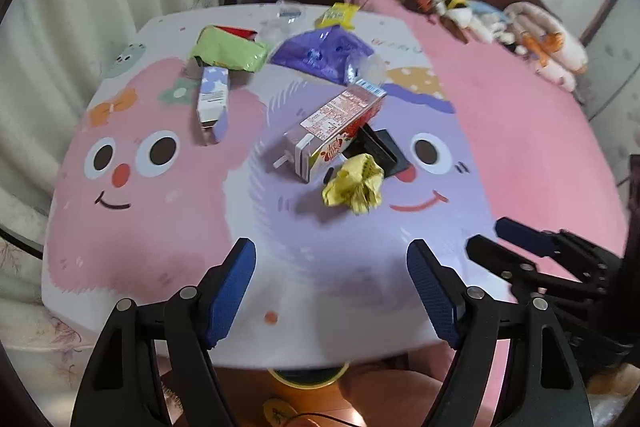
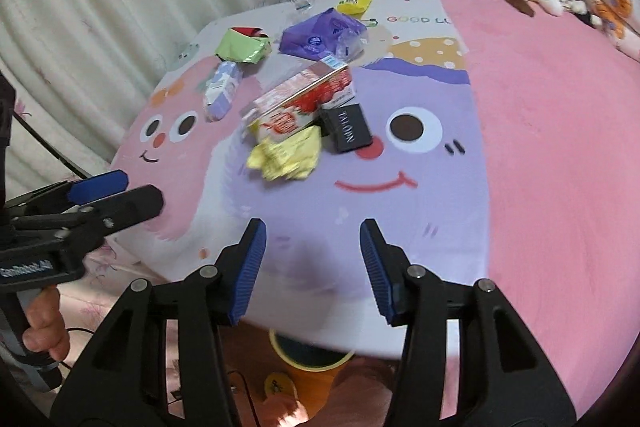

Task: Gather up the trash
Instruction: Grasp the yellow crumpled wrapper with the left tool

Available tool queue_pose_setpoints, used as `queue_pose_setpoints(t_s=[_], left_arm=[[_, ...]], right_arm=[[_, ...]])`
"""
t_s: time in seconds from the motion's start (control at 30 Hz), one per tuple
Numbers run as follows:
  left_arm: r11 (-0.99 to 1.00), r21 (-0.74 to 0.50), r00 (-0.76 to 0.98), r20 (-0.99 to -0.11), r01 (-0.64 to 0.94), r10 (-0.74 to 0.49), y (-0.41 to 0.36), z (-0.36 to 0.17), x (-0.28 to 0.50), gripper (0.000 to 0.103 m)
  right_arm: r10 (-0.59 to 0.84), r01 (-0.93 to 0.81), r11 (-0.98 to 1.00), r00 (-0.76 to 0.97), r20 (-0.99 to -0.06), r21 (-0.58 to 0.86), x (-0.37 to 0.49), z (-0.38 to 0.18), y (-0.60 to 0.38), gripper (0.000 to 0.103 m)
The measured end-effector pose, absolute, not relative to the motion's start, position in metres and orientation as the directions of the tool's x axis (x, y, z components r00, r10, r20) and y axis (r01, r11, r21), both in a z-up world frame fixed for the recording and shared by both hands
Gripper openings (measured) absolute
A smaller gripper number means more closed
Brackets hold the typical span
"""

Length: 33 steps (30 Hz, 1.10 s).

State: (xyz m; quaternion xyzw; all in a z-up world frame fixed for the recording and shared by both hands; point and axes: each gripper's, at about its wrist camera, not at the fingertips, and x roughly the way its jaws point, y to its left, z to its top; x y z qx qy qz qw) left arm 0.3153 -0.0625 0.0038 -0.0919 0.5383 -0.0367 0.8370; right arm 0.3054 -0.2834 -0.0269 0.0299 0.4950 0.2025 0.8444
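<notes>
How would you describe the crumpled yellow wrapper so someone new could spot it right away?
Start at the cartoon sheet on the bed and find the purple face on its right half. Between that face's eyes lies a pile: a long carton and a black box. The yellow wrapper sits at the pile's near edge, touching the carton, the only balled-up yellow piece, unlike the flat yellow packet at the far end.

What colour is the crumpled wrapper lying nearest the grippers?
Yellow: the crumpled wrapper, best seen in the left wrist view.
</notes>
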Motion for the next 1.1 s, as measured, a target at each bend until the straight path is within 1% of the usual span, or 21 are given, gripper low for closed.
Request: queue_pose_setpoints(t_s=[0.23, 0.43, 0.53, 0.6, 0.67, 0.7, 0.77, 0.8, 0.87, 1.1], left_arm=[[0.978, -0.175, 0.353, -0.927, -0.111, -0.126, -0.096, -0.045, 0.383, 0.079], [0.974, -0.160, 0.261, -0.959, -0.159, -0.115, -0.110, -0.088, 0.422, 0.065], [0.970, -0.164, 0.227, -0.966, -0.181, -0.121, -0.112, -0.104, 0.432, 0.061], [0.966, -0.171, 0.210, -0.969, -0.193, -0.130, -0.113, -0.113, 0.438, 0.053], [0.962, -0.187, 0.196, -0.969, -0.197, -0.148, -0.115, -0.120, 0.442, 0.036], [0.960, -0.193, 0.192, -0.969, -0.202, -0.154, -0.116, -0.123, 0.444, 0.033], [0.956, -0.200, 0.193, -0.968, -0.214, -0.160, -0.117, -0.126, 0.445, 0.021], [0.952, -0.212, 0.196, -0.966, -0.222, -0.169, -0.116, -0.127, 0.446, 0.017], [0.943, -0.231, 0.207, -0.961, -0.238, -0.183, -0.114, -0.128, 0.446, 0.007], [0.940, -0.225, 0.217, -0.961, -0.258, -0.170, -0.110, -0.125, 0.447, 0.007]], right_arm=[[0.426, -0.379, 0.878, 0.341, -0.838, 0.293, 0.373, -0.060, -0.306, 0.046], [0.477, -0.414, 0.841, 0.265, -0.838, 0.348, 0.406, -0.084, -0.310, 0.046], [0.496, -0.434, 0.823, 0.234, -0.836, 0.367, 0.417, -0.094, -0.307, 0.046], [0.508, -0.445, 0.812, 0.219, -0.833, 0.379, 0.421, -0.099, -0.304, 0.046], [0.516, -0.460, 0.803, 0.214, -0.830, 0.380, 0.426, -0.103, -0.300, 0.050], [0.518, -0.466, 0.799, 0.212, -0.829, 0.381, 0.428, -0.105, -0.298, 0.052], [0.523, -0.473, 0.793, 0.207, -0.827, 0.384, 0.433, -0.110, -0.294, 0.058], [0.525, -0.474, 0.792, 0.206, -0.826, 0.385, 0.435, -0.112, -0.292, 0.058], [0.528, -0.476, 0.789, 0.200, -0.825, 0.389, 0.439, -0.116, -0.287, 0.059], [0.510, -0.495, 0.791, 0.209, -0.834, 0.359, 0.454, -0.124, -0.269, 0.059]])
